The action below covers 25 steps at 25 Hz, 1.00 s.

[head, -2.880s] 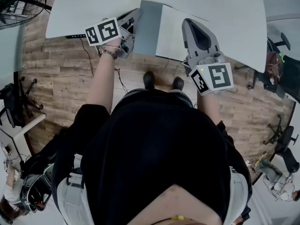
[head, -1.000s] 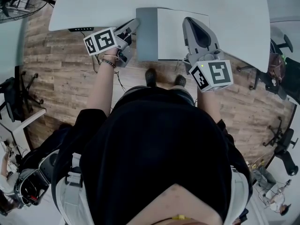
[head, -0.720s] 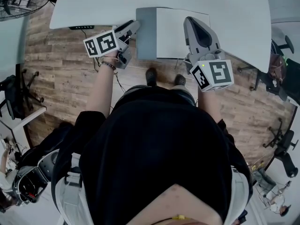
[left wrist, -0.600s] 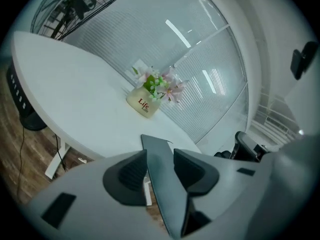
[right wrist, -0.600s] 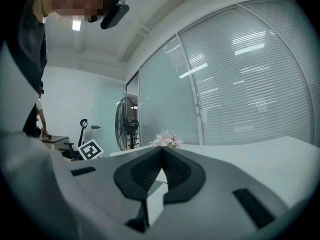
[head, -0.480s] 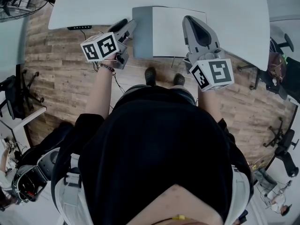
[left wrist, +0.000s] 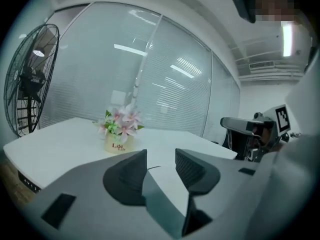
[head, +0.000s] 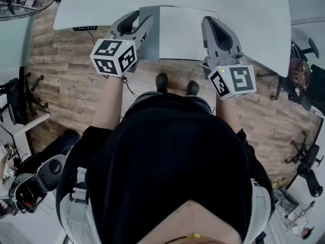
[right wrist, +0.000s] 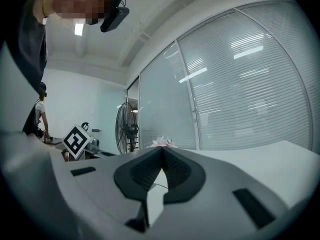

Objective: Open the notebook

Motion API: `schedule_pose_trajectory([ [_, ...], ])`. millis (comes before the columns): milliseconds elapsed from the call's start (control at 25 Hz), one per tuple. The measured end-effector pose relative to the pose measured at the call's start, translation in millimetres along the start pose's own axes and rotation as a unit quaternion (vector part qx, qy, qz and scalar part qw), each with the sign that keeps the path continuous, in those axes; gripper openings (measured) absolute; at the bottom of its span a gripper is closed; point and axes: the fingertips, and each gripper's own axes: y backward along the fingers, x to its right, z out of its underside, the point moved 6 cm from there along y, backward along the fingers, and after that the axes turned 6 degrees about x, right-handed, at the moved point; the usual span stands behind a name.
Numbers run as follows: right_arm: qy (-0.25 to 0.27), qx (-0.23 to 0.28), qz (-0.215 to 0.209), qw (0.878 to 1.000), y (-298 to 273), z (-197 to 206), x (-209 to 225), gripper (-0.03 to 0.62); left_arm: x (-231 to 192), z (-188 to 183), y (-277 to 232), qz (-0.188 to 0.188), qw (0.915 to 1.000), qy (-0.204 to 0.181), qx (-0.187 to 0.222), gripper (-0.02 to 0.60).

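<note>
notebook (head: 185, 27): white page, grey-blue cover
tabletop (head: 254, 24): plain white
left tool (head: 136, 20): grey, with black-and-white square markers
right tool (head: 210, 22): grey, same black-and-white markers
flowers (left wrist: 120, 121): pink and white, green leaves, cream pot
floor (head: 66, 75): brown wood grain

A white tabletop (head: 244, 14) with rounded corners stands over a wood-plank floor (head: 66, 85). The notebook (head: 183, 29) lies open and flat on it at the near edge, towards the middle of its width. Its grey cover is spread out to the left and a blank white page faces up on the right. Well apart from it, towards the far edge, a small cream flower pot (left wrist: 118, 143) stands upright, holding pink and white blossoms with green leaves. The surface around them is smooth and plain white.
</note>
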Motion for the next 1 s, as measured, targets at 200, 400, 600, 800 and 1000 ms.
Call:
schedule_pose_trajectory([
  [200,0.004,0.010,0.001,1.000,8.9,-11.0,8.9,0.005,27.7,-25.3,-3.5,0.012,0.9989,-0.031,0.032,0.183],
  [400,0.011,0.017,0.008,1.000,21.6,-21.5,20.7,0.005,54.1,-33.9,-14.0,0.023,0.9966,-0.068,0.040,0.169],
  [600,0.016,0.023,0.012,1.000,34.0,-30.4,33.5,0.005,81.3,-44.6,-21.4,0.037,0.9943,-0.081,0.059,0.146],
  [800,0.020,0.031,0.011,0.999,48.0,-39.6,43.8,0.003,109.9,-57.2,-23.7,0.042,0.9911,-0.097,0.082,0.107],
  [1000,0.023,0.038,0.009,0.999,55.2,-46.7,50.7,0.005,125.6,-63.9,-25.9,0.042,0.9888,-0.107,0.095,0.086],
])
